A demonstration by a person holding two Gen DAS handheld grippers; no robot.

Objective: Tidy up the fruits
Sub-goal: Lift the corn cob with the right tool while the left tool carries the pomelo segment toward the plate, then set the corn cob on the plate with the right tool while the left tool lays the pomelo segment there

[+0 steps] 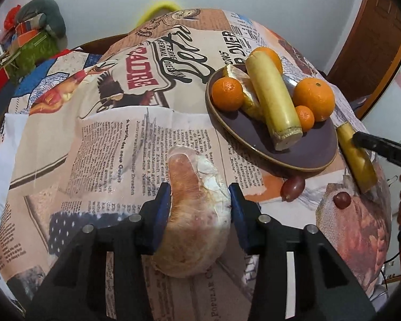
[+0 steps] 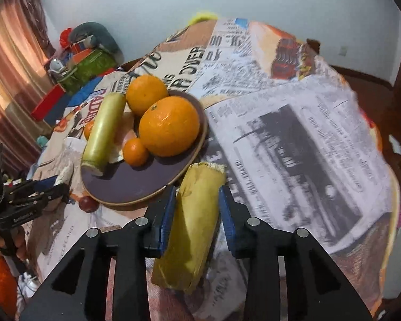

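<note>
My left gripper (image 1: 199,187) is shut on a peeled pink-orange citrus segment (image 1: 195,227) with white pith, low over the newspaper-print cloth (image 1: 107,147). To its right a purple plate (image 1: 302,155) carries several oranges (image 1: 314,99), a long pale yellow stalk piece (image 1: 272,99) and some peel (image 1: 244,83). My right gripper (image 2: 197,190) is shut on a shorter yellow stalk piece (image 2: 195,227) lying just off the plate's (image 2: 136,182) near rim. The short piece (image 1: 357,157) also shows in the left wrist view under one black finger (image 1: 374,144) of the right gripper.
Two red grapes (image 1: 292,187) (image 1: 341,200) lie on the cloth just in front of the plate. A pile of clutter (image 1: 26,40) stands at the back left, a wooden door frame (image 1: 374,40) at the right. The cloth drops off at the table's edges.
</note>
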